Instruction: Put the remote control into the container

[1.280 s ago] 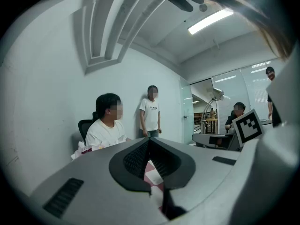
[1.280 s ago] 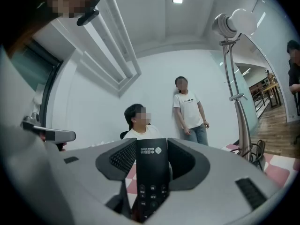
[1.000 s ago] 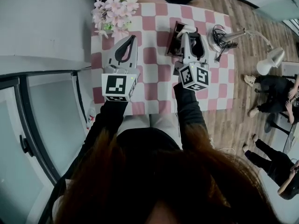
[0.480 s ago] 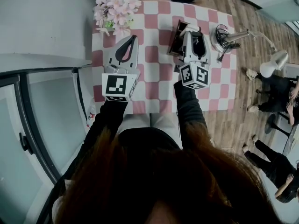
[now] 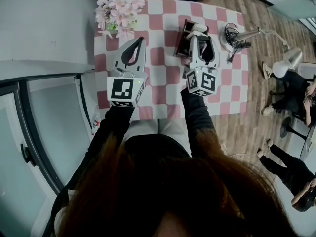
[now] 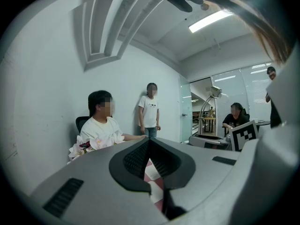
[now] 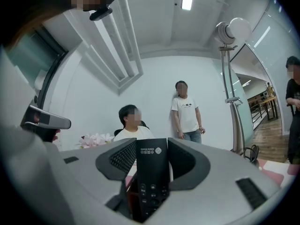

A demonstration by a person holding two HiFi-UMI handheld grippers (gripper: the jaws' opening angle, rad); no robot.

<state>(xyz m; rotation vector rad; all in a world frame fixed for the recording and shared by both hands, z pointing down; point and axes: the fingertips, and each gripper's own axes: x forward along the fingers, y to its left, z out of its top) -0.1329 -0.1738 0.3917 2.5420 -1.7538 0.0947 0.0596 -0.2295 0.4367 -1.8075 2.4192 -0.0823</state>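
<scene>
The black remote control (image 7: 151, 177) stands upright between the jaws of my right gripper (image 7: 152, 142), which is shut on it. In the head view my right gripper (image 5: 196, 34) hovers level over the checked table, its tips right beside the dark brown container (image 5: 183, 37) at the far side. How far the remote reaches over the container is hidden by the gripper. My left gripper (image 5: 141, 40) hangs to the left over the table, shut with nothing in it; its tips (image 6: 149, 141) meet.
The pink-and-white checked tablecloth (image 5: 163, 85) carries pink flowers (image 5: 116, 13) at the far left and a desk lamp base with cables (image 5: 230, 37) at the far right. A seated person (image 7: 130, 124) and a standing person (image 7: 185, 110) are beyond the table. Wooden floor lies right.
My right gripper has rolled slightly with the remote still in it, staying by the container. The left gripper has not moved.
</scene>
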